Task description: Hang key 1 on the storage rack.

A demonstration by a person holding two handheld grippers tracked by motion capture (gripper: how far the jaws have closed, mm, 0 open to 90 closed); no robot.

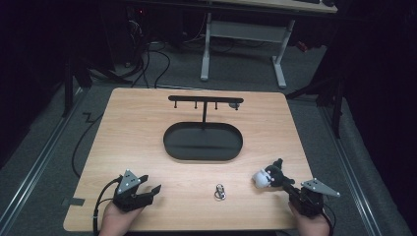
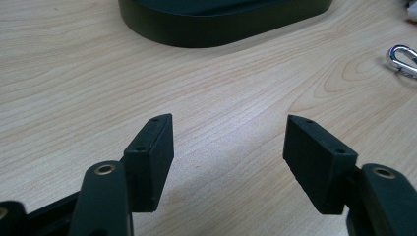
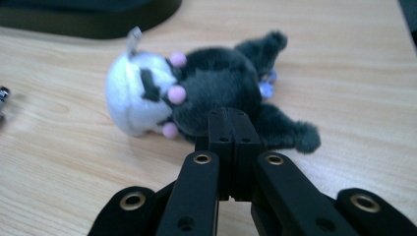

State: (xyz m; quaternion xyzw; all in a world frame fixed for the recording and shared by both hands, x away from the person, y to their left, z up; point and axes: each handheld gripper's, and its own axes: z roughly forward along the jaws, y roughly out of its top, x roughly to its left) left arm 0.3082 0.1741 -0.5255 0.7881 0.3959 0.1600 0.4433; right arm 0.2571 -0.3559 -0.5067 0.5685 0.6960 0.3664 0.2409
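Dark floor with loose cables and the white legs of a desk are sitting beyond the far edge of a light wooden table (image 1: 147, 128), where all the work is lying.

At the near left, a hand is holding the left gripper (image 1: 147, 191) low over the bare wood, pointing right and a little toward the far side. In the left gripper view its jaws are standing wide apart with nothing between them — only wood grain is showing in the gap.

Moving right, a black oval tray (image 1: 202, 155) is sitting at the middle of the table, with a thin post rising from its far rim and carrying a bar with small hooks (image 1: 205, 100). Nearer than the tray, between the two grippers, a small silver clip (image 1: 220, 191) is lying flat on the wood; its edge is also peeking in at the right of the left gripper view.

Right of the clip, a plush toy (image 1: 268, 177) — white head, dark fuzzy body, small pink dots — is lying on its side at the near right of the table.

At the far right, the right gripper (image 1: 286, 185) is reaching in from the near edge. In the right gripper view its jaws are pressed together, and their tips are meeting the toy's dark body; whether any fur is pinched between them, I cannot tell.
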